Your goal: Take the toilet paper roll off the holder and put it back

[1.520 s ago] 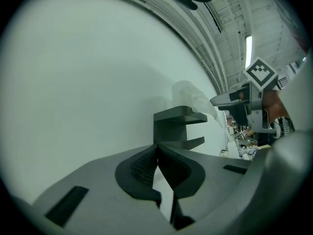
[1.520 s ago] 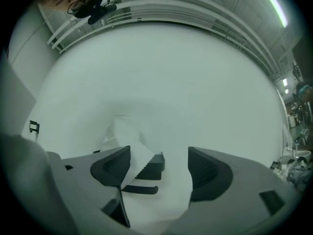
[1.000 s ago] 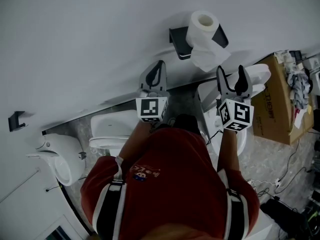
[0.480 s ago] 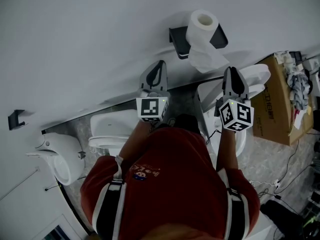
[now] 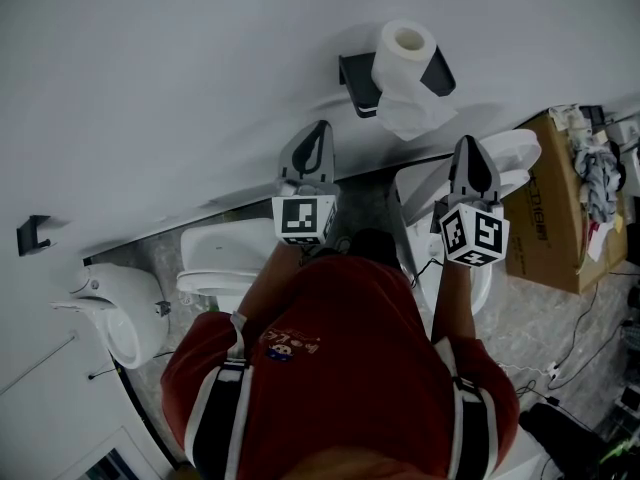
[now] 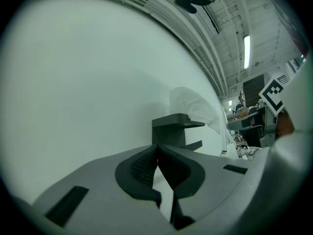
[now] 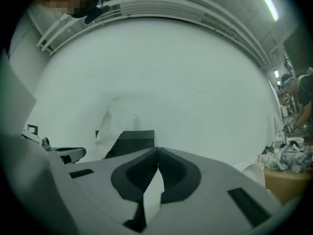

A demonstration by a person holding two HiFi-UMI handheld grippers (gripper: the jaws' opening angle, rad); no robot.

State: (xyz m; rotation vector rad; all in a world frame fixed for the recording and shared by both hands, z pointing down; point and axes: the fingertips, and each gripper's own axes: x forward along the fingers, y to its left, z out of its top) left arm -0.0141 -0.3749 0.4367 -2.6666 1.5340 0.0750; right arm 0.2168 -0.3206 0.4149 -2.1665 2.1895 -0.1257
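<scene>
Change: a second ago the fingers of my right gripper (image 5: 469,149) stood wide apart. Now they are pressed tip to tip, with nothing caught between them.
Unchanged: the toilet paper roll (image 5: 405,56) sits on the black holder (image 5: 359,87) on the wall exactly as before, its loose tail (image 5: 408,118) hanging down. Neither gripper has come any closer to it.
Left fingers: my left gripper (image 5: 320,131) is also closed tip to tip on nothing, and it is parked where it was.
Meaning for the task: I judge the closing to be an empty squeeze, not a grab. The roll has not yet been taken off, so the whole job is still ahead of me. I would need to spread the fingers again before reaching in.
Roll from the right fingers: it is ahead of the tips and a little to their left, and well apart from them. The right gripper view shows the holder's dark block just past the tips, with the paper tail hanging over its left end.
Roll from the left fingers: it is ahead and off to their right, also well apart. The holder's bracket rises straight beyond the tips, and the paper drapes to the right of it.
Nearest approach: the right fingers look nearer to the roll than the left.
</scene>
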